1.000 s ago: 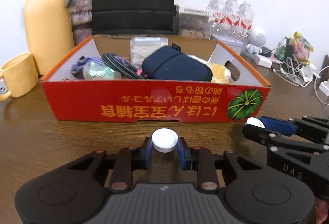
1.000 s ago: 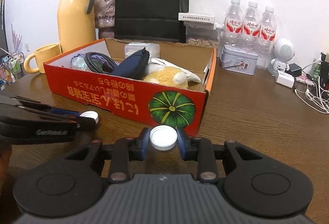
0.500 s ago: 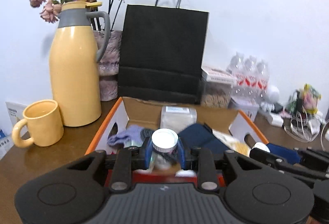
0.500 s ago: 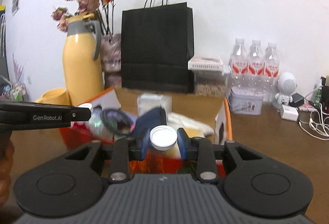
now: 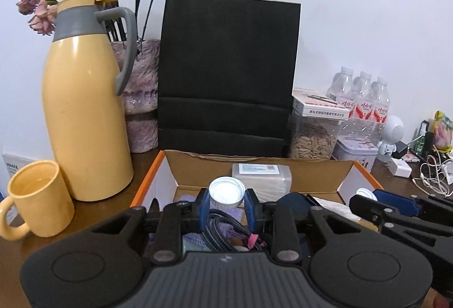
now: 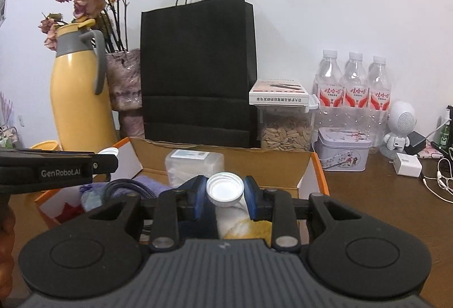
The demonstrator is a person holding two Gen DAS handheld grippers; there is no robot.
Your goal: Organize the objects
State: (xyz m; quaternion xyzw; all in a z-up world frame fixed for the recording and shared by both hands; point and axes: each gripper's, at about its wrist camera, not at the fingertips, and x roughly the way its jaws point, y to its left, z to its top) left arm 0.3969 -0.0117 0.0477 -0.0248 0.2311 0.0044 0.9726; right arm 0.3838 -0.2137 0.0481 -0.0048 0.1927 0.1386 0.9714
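Wooden table [image 6: 368, 209], cardboard box [image 6: 283, 163], both bottle caps [image 5: 226, 192] [image 6: 225, 189] face up in jaws.

I see two white bottle caps. The first white cap [image 5: 226, 192], round with a ribbed rim, sits pinched between the blue pads of my left gripper [image 5: 227, 206], its open side facing me, held above the near-left part of the cardboard box [image 5: 254, 172]. The second white cap [image 6: 225, 189], the same kind, is clamped in my right gripper [image 6: 225, 201], over the box's right half. The box is open-topped with orange edges and holds a braided cable [image 5: 215, 228], a clear plastic container [image 5: 262, 176] at the far wall, and a plush toy [image 6: 235, 226].
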